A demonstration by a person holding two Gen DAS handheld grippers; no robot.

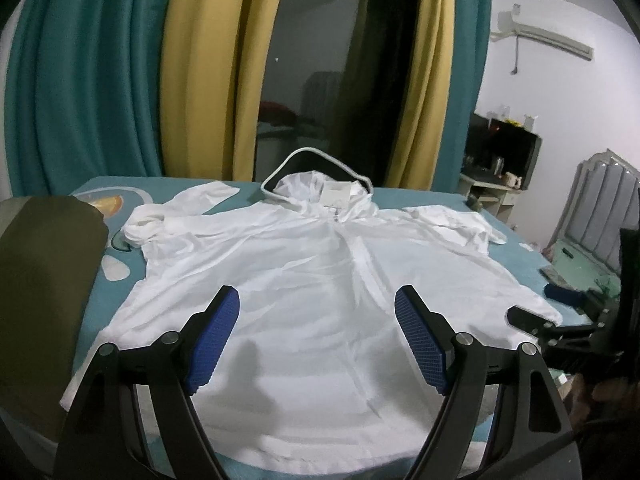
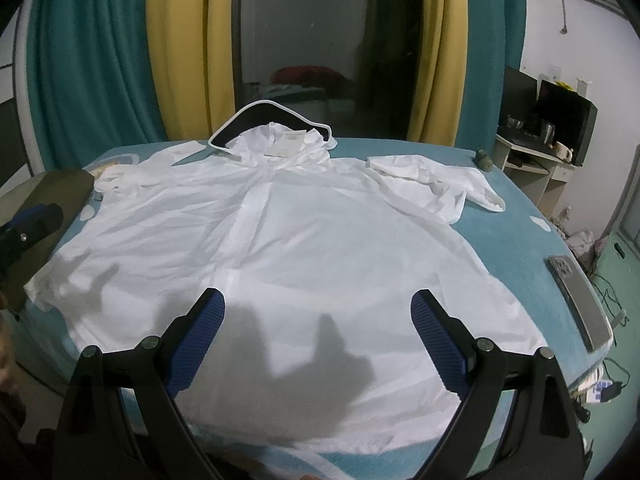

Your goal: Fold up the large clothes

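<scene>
A large white hooded jacket (image 1: 304,280) (image 2: 280,248) lies spread flat, front up, on a teal bed, hood toward the curtains. Its zip strip (image 1: 366,264) runs down the middle. Both sleeves are bunched near the shoulders: the left sleeve (image 1: 160,220) and the right sleeve (image 2: 436,184). My left gripper (image 1: 318,344) hovers open over the hem, nothing between its blue pads. My right gripper (image 2: 318,352) is also open above the hem, empty. The right gripper's tips (image 1: 532,312) show at the left wrist view's right edge; the left gripper's tip (image 2: 40,220) shows at the right wrist view's left edge.
An olive-green folded cloth (image 1: 44,272) lies on the bed's left side. A phone (image 2: 576,300) rests near the bed's right edge. Teal and yellow curtains (image 1: 200,72) hang behind the bed. A desk with a monitor (image 2: 560,120) stands at the right.
</scene>
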